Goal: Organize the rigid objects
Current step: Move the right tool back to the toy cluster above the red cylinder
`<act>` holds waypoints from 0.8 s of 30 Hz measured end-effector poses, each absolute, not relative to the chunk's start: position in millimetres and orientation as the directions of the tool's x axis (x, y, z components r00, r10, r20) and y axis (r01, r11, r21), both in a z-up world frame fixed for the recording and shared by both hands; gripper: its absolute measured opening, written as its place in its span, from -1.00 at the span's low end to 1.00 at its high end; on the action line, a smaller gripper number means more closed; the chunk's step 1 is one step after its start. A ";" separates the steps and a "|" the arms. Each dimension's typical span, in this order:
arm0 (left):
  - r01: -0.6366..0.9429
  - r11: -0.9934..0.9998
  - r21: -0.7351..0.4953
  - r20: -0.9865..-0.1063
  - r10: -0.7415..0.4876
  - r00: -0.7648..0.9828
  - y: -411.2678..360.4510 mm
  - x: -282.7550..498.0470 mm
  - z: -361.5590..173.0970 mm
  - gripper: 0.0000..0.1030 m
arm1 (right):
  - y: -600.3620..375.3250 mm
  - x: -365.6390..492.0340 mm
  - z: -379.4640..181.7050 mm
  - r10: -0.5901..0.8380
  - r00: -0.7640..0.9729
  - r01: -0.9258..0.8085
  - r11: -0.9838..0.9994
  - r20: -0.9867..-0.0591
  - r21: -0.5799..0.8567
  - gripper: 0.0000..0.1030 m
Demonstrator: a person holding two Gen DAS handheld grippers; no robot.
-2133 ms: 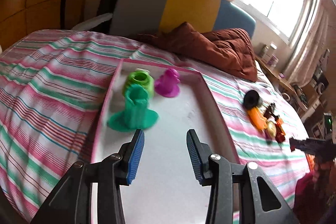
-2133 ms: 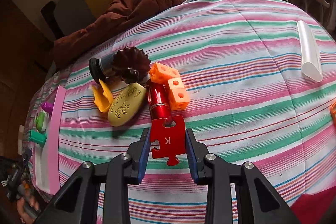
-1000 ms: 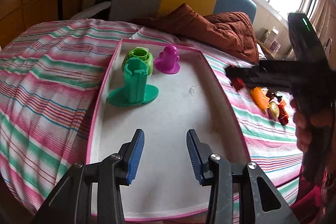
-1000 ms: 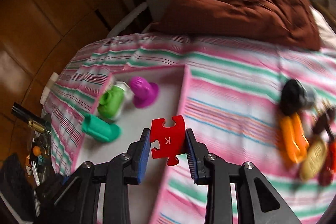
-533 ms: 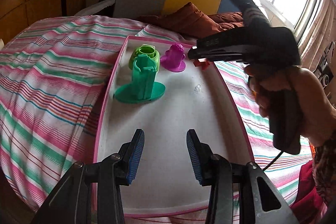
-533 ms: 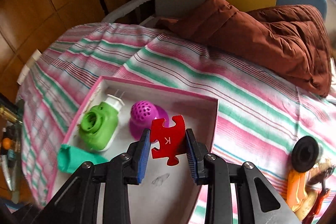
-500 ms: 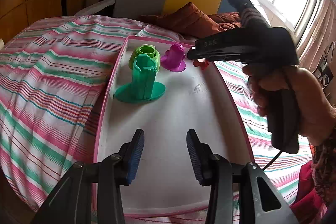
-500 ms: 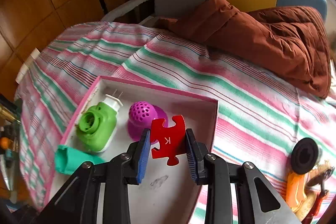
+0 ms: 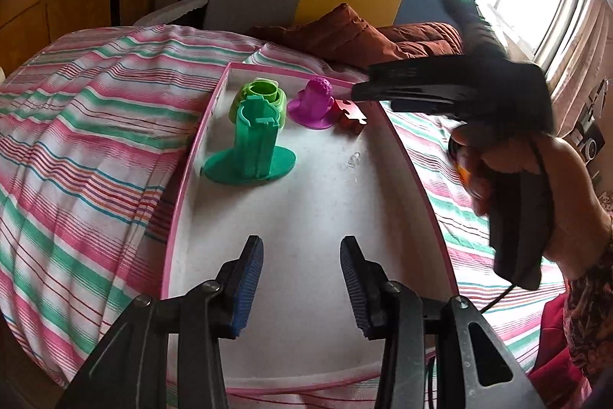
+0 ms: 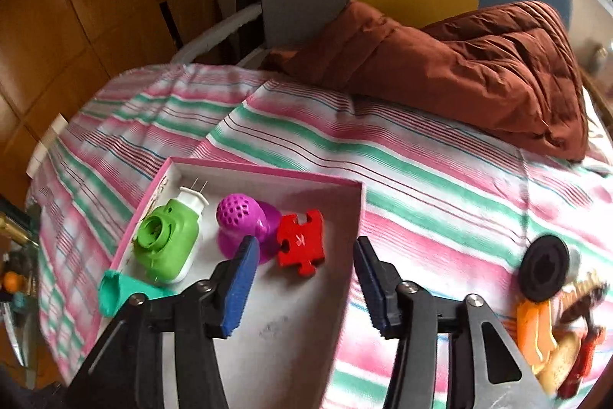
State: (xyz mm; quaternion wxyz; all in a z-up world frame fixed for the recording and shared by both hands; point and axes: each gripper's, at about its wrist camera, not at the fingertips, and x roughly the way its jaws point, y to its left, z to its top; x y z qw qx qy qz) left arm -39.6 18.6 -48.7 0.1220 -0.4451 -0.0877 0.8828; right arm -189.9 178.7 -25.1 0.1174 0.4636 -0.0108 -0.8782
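A pink-rimmed white tray lies on the striped bed. In its far end sit a green plug-in gadget, a purple perforated piece, a teal stand and a red puzzle piece. My right gripper hangs over the tray with its jaws opening; the puzzle piece lies free on the tray floor beyond the pads. My left gripper stands open and empty over the tray's near end.
A brown quilt lies by the headboard. On the bed right of the tray is a pile of loose objects: a black round cap, an orange piece and others. A hand holding the right gripper fills the right side of the left wrist view.
The right gripper carried the red puzzle piece from the bed over the tray, opened, and the piece now lies on the tray beside the purple piece. The left gripper stayed still.
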 end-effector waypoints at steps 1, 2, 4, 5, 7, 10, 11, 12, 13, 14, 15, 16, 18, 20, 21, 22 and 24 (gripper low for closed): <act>-0.138 -0.954 -0.268 -0.763 0.297 -0.574 18.6 -39.4 -49.2 -0.19 | 182.9 -184.5 -23.6 -0.220 -0.544 0.195 -0.972 -0.810 0.133 0.08; -0.137 -0.951 -0.275 -0.760 0.303 -0.575 18.9 -38.7 -49.0 -0.18 | 187.0 -178.8 -22.1 -0.218 -0.547 0.193 -0.972 -0.809 0.131 0.08; -0.137 -0.948 -0.288 -0.754 0.312 -0.577 20.2 -36.9 -48.0 -0.19 | 194.7 -169.0 -20.6 -0.206 -0.552 0.187 -0.975 -0.808 0.121 0.08; -0.138 -0.947 -0.291 -0.752 0.316 -0.579 21.6 -34.8 -46.7 -0.18 | 201.0 -162.9 -20.0 -0.202 -0.553 0.180 -0.976 -0.808 0.121 0.08; -0.143 -0.944 -0.298 -0.744 0.324 -0.584 23.0 -31.8 -44.0 -0.18 | 212.1 -152.9 -19.4 -0.200 -0.551 0.159 -0.978 -0.810 0.133 0.11; -0.161 -0.937 -0.310 -0.730 0.344 -0.591 25.8 -28.4 -40.5 -0.18 | 228.4 -141.9 -21.7 -0.195 -0.538 0.113 -0.981 -0.820 0.159 0.15; -0.168 -0.935 -0.314 -0.727 0.350 -0.590 27.3 -27.4 -39.9 -0.18 | 234.9 -137.4 -23.1 -0.202 -0.529 0.096 -0.979 -0.824 0.178 0.15; -0.179 -0.930 -0.320 -0.724 0.362 -0.587 29.7 -26.0 -39.2 -0.18 | 239.7 -134.0 -24.6 -0.206 -0.524 0.085 -0.978 -0.826 0.190 0.15; -0.187 -0.927 -0.324 -0.721 0.370 -0.585 31.2 -24.2 -38.4 -0.18 | 244.0 -130.6 -25.8 -0.209 -0.520 0.077 -0.977 -0.828 0.199 0.15; -0.198 -0.924 -0.326 -0.718 0.378 -0.584 33.1 -21.9 -37.5 -0.19 | 248.6 -125.5 -26.5 -0.208 -0.518 0.071 -0.977 -0.829 0.201 0.15; -0.206 -0.923 -0.326 -0.715 0.384 -0.584 35.2 -20.1 -36.8 -0.18 | 252.0 -121.4 -26.9 -0.205 -0.520 0.069 -0.978 -0.829 0.199 0.15; -0.218 -0.920 -0.325 -0.711 0.390 -0.585 38.1 -17.7 -35.8 -0.18 | 255.6 -116.9 -27.1 -0.199 -0.522 0.066 -0.979 -0.830 0.193 0.15; -0.238 -0.917 -0.321 -0.707 0.399 -0.583 43.8 -14.0 -34.9 -0.18 | 263.2 -109.2 -27.5 -0.184 -0.526 0.065 -0.982 -0.831 0.176 0.15; -0.263 -0.911 -0.318 -0.702 0.413 -0.580 50.2 -9.4 -33.8 -0.18 | 272.0 -99.5 -28.5 -0.170 -0.527 0.063 -0.985 -0.833 0.161 0.15; -0.275 -0.908 -0.317 -0.700 0.419 -0.578 53.3 -6.8 -32.8 -0.18 | 276.7 -94.6 -29.6 -0.167 -0.525 0.062 -0.985 -0.834 0.159 0.16; -0.285 -0.905 -0.315 -0.698 0.424 -0.577 56.2 -5.1 -32.1 -0.18 | 283.7 -89.1 -31.0 -0.163 -0.521 0.057 -0.986 -0.838 0.157 0.16; -0.306 -0.900 -0.310 -0.694 0.434 -0.574 61.5 -1.1 -30.6 -0.18 | 298.3 -80.9 -33.7 -0.152 -0.512 0.043 -0.987 -0.846 0.152 0.16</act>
